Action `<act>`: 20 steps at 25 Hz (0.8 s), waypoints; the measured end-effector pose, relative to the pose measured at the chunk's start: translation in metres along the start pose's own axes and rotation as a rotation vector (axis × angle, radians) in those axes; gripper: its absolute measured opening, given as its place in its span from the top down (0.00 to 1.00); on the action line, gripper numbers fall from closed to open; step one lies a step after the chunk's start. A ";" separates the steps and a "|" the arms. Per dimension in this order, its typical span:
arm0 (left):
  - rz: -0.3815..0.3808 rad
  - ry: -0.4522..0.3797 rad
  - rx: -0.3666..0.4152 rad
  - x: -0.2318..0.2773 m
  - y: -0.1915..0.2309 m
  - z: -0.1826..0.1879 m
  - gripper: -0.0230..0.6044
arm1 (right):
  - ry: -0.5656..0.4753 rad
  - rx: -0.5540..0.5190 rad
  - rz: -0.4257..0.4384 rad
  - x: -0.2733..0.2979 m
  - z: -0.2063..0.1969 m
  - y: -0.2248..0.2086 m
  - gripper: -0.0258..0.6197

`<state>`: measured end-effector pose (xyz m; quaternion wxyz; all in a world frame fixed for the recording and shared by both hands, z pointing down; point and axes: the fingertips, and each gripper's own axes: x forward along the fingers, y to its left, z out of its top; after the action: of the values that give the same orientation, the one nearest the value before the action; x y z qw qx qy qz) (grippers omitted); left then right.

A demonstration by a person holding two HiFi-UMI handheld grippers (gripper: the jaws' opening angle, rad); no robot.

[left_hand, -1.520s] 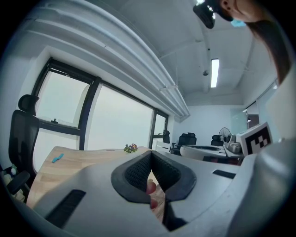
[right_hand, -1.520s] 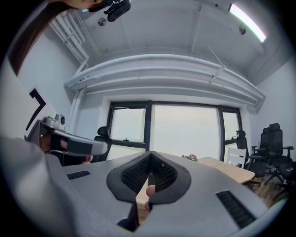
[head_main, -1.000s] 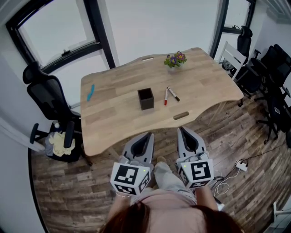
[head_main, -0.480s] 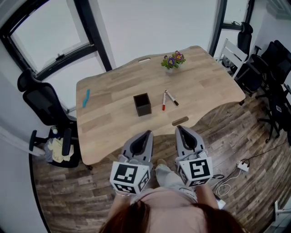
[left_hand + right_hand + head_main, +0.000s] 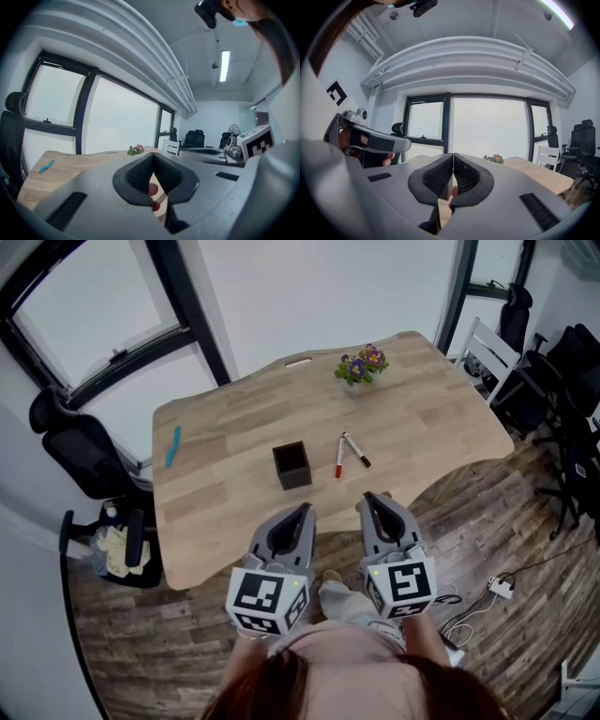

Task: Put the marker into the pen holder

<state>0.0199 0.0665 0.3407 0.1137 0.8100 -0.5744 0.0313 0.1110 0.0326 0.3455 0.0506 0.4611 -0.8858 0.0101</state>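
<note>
A pale wooden table with wavy edges [image 5: 225, 507] carries a black square pen holder [image 5: 292, 466] near its centre. Just right of it lie a red-capped white marker [image 5: 339, 457] and a black-capped white marker [image 5: 357, 451], far ends nearly meeting. A small pot of purple and yellow flowers [image 5: 362, 365] stands by the far edge; a blue strip-like object [image 5: 173, 445] lies near the left edge.

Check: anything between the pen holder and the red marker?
Nothing. In the head view, only bare table lies between the pen holder and the red marker; the black marker lies on its other side.
</note>
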 end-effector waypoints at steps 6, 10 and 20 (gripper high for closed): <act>0.023 -0.001 -0.017 0.029 0.015 0.003 0.96 | 0.019 0.001 0.017 0.031 -0.004 -0.019 0.96; 0.037 -0.006 -0.024 0.046 0.022 0.003 0.96 | 0.034 -0.005 0.045 0.052 -0.009 -0.027 0.96; 0.110 -0.010 -0.048 0.069 0.044 0.001 0.96 | 0.045 -0.066 0.065 0.094 -0.015 -0.044 0.96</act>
<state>0.0022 -0.0109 0.3587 0.1287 0.7745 -0.6191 0.0197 0.0951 -0.0684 0.3687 0.0852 0.4301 -0.8987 -0.0070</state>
